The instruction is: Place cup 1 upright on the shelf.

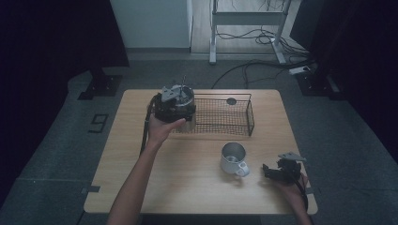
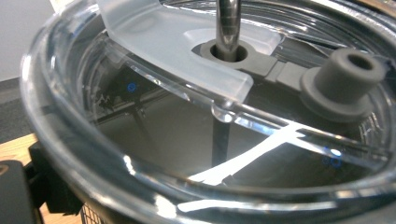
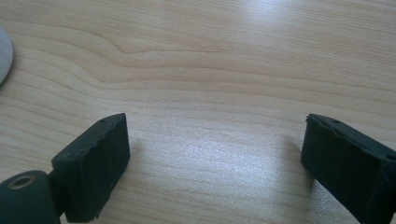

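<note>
High view: fixed overhead on the person's side, facing forward and down, far enough to take in the whole tabletop (image 1: pixel 187 178), the wire basket (image 1: pixel 225 115), the steel mug (image 1: pixel 233 158) and floor beyond. Left gripper view: rides the left tool (image 1: pixel 174 104), pressed very close against the clear lidded tumbler (image 2: pixel 196 116), looking across its lid and straw; the high view shares that tumbler at the basket's left end. Right gripper view: rides the right tool (image 3: pixel 215 158), low and near, facing down on bare wood, the same tabletop patch right of the mug.
</note>
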